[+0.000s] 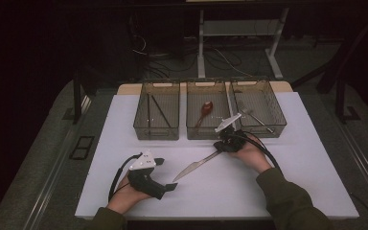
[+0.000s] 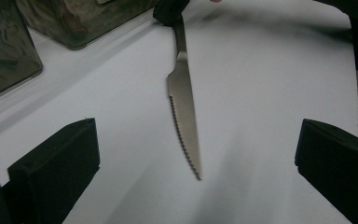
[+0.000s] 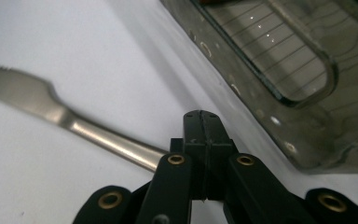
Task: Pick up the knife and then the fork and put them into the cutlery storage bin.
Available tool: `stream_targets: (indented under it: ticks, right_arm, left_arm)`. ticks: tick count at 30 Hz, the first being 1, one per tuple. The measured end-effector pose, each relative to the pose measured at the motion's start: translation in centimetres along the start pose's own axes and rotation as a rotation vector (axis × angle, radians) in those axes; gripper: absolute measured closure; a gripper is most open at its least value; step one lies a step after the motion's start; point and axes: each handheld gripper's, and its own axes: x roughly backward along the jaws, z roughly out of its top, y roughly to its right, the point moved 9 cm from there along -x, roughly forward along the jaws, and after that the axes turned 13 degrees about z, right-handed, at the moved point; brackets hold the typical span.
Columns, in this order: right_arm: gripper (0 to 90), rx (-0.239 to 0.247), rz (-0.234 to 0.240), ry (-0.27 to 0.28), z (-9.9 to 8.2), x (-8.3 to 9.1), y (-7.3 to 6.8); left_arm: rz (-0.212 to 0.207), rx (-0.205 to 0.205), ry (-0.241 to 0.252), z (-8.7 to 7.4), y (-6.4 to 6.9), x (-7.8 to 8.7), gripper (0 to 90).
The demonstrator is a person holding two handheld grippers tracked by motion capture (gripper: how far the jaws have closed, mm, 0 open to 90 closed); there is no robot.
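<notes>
A serrated steel table knife lies slantwise over the white table top, its tip pointing toward the person's left hand. My right gripper is shut on the knife's handle end, close in front of the middle basket. In the left gripper view the right gripper shows at the top, clamped on the handle. My left gripper stands open near the front left, its jaws wide apart on either side of the blade tip without touching it.
Three wire mesh baskets stand in a row at the back. The left basket holds dark sticks, the middle basket a reddish spoon, the right basket a fork. The table's edge runs just before the person's sleeves.
</notes>
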Motion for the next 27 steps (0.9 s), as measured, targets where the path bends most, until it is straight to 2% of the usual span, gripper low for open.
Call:
stream_targets:
  ticks: [10,16,22,27]
  right_arm:
    - [89.0,0.001,0.013,-0.021,-0.4,0.3,-0.3]
    - [89.1,0.016,0.027,-0.062,-1.2,0.8,-0.6]
    - [89.0,0.030,0.052,-0.096,-2.0,1.3,-1.1]
    - [89.1,0.047,0.099,-0.140,-2.8,1.7,-1.9]
  left_arm:
    - [0.000,0.000,-0.001,0.0,0.0,0.0,0.0]
    - [-0.001,-0.004,-0.002,0.0,0.0,0.0,0.0]
    - [-0.001,-0.003,-0.001,0.0,0.1,0.0,0.0]
    - [-0.003,-0.005,-0.002,0.0,0.1,0.0,0.0]
